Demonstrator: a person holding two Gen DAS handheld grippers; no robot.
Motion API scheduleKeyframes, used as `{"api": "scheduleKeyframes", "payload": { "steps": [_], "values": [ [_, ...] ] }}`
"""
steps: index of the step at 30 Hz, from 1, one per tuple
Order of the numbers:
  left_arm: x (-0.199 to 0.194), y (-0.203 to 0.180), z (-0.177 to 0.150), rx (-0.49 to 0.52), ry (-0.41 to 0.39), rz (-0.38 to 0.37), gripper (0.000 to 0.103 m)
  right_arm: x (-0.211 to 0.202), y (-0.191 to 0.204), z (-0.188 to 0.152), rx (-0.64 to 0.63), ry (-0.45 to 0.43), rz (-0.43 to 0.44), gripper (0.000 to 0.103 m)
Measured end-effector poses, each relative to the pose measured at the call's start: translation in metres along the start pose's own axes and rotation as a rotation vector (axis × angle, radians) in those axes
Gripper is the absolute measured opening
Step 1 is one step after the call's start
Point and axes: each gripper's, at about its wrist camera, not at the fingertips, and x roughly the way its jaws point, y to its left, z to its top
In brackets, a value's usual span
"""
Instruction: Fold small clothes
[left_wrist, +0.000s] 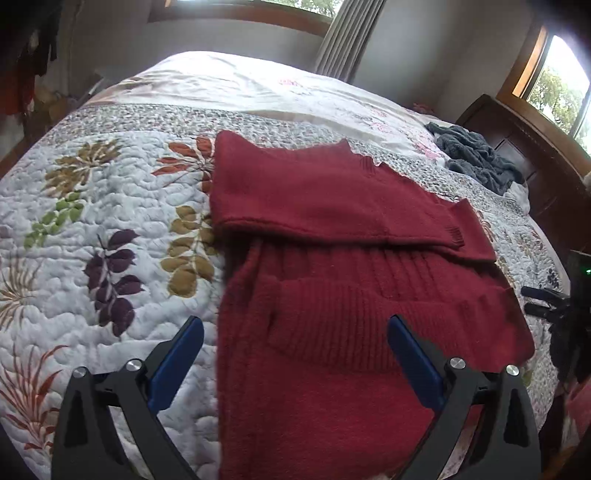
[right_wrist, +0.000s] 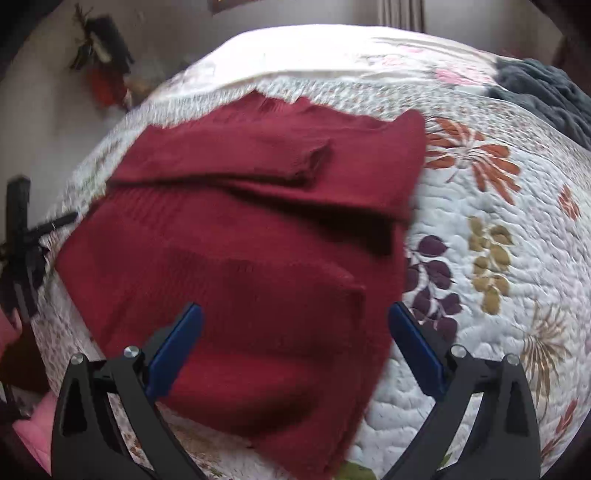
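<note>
**Folding the red sweater on the bed**

Lying flat on the leafy quilt (left_wrist: 92, 229) is a red sweater (left_wrist: 351, 295), with its sleeves (left_wrist: 332, 206) already folded across the far part. The left claw (left_wrist: 295, 332) and the right claw (right_wrist: 295, 321) both hang wide open over the near hem, holding nothing. A good next step is probably to pinch the near corners evenly, then lift and lay them over the far edge without dragging.

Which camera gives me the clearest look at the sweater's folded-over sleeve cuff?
The left wrist view: the sleeve cuff is sharp there, ribbing visible, lying across the red sweater. In the right wrist view the cuff shows too, but blurred by motion.
</note>
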Motion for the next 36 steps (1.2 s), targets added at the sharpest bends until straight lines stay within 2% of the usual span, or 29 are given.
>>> {"api": "scheduleKeyframes", "payload": {
  "steps": [2,3,4,8,11,12,13,14,16,17,18,20,22,24,28,32,36],
  "values": [
    [0.006,-0.006,0.0,0.045,0.027,-0.001,0.099,0.007,0.002,0.001,0.004,0.04,0.014,0.089],
    [0.008,-0.008,0.0,0.059,0.041,-0.003,0.099,0.014,0.0,0.003,0.015,0.062,0.021,0.079],
    [0.012,-0.009,0.0,0.07,0.06,0.0,0.099,0.02,-0.004,0.004,0.035,0.087,0.017,0.077],
    [0.022,-0.003,0.002,0.058,0.091,0.0,0.099,0.017,-0.012,0.002,0.109,0.089,0.038,0.075],
    [0.03,0.002,0.004,0.043,0.127,-0.029,0.099,0.019,-0.016,0.003,0.119,0.097,0.044,0.074],
    [0.032,0.002,0.004,0.044,0.133,-0.032,0.097,0.022,-0.016,0.004,0.112,0.109,0.04,0.065],
    [0.034,0.002,0.004,0.047,0.141,-0.043,0.092,0.026,-0.014,0.003,0.1,0.13,0.043,0.051],
    [0.035,0.002,0.005,0.046,0.149,-0.053,0.088,0.029,-0.014,0.004,0.097,0.146,0.036,0.046],
    [0.037,0.003,0.005,0.055,0.167,-0.044,0.071,0.031,-0.013,0.005,0.089,0.152,0.032,0.026],
    [0.037,0.002,0.005,0.066,0.168,-0.034,0.067,0.03,-0.014,0.005,0.094,0.147,0.027,0.02],
    [0.036,0.003,0.005,0.075,0.17,-0.03,0.06,0.028,-0.015,0.005,0.098,0.14,0.017,0.007],
    [0.032,0.007,0.006,0.075,0.166,-0.019,0.044,0.023,-0.018,0.004,0.113,0.123,0.013,0.006],
    [0.024,0.011,0.008,0.068,0.139,0.009,0.023,0.018,-0.02,0.003,0.124,0.104,0.029,0.005],
    [0.014,0.013,0.01,0.063,0.105,0.019,0.012,0.008,-0.02,0.001,0.13,0.087,0.032,0.005],
    [-0.006,-0.001,0.011,0.11,0.036,0.005,0.009,-0.016,-0.015,0.0,0.13,0.023,0.084,0.005],
    [-0.012,-0.016,0.01,0.152,0.008,-0.021,0.009,-0.031,-0.011,0.001,0.126,-0.01,0.103,0.005],
    [-0.011,-0.019,0.018,0.131,-0.009,-0.02,0.008,-0.036,-0.013,0.006,0.138,-0.026,0.101,0.005]
  ]
}}
